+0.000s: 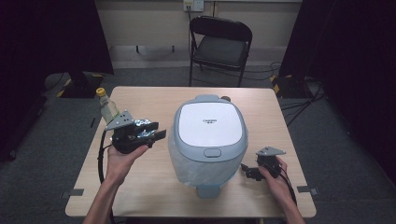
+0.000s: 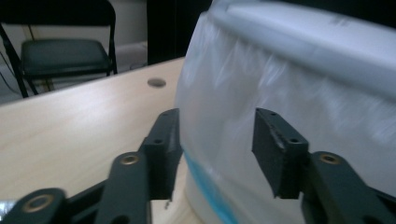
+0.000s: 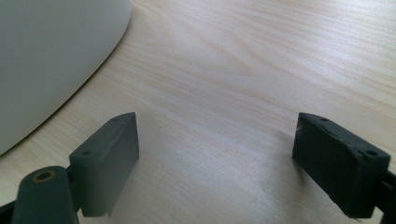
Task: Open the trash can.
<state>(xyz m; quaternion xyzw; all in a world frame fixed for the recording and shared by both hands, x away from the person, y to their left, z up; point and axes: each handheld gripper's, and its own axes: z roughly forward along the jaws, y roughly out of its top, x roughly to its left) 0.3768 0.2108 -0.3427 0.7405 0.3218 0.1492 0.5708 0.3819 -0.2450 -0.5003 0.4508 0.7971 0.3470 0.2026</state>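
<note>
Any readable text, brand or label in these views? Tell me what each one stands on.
Small dark brand mark on the white lid of the bin: too small and blurred to read.
Bottle with the yellow cap: no readable label.
Left and right gripper views: no text.

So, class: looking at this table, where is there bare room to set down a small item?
Free: the far right corner of the table, beyond the bin; the near left stretch, under the left gripper; the far strip between the bottle and the bin. Crowded: the middle, taken by the bin, and the near right by the right gripper.
</note>
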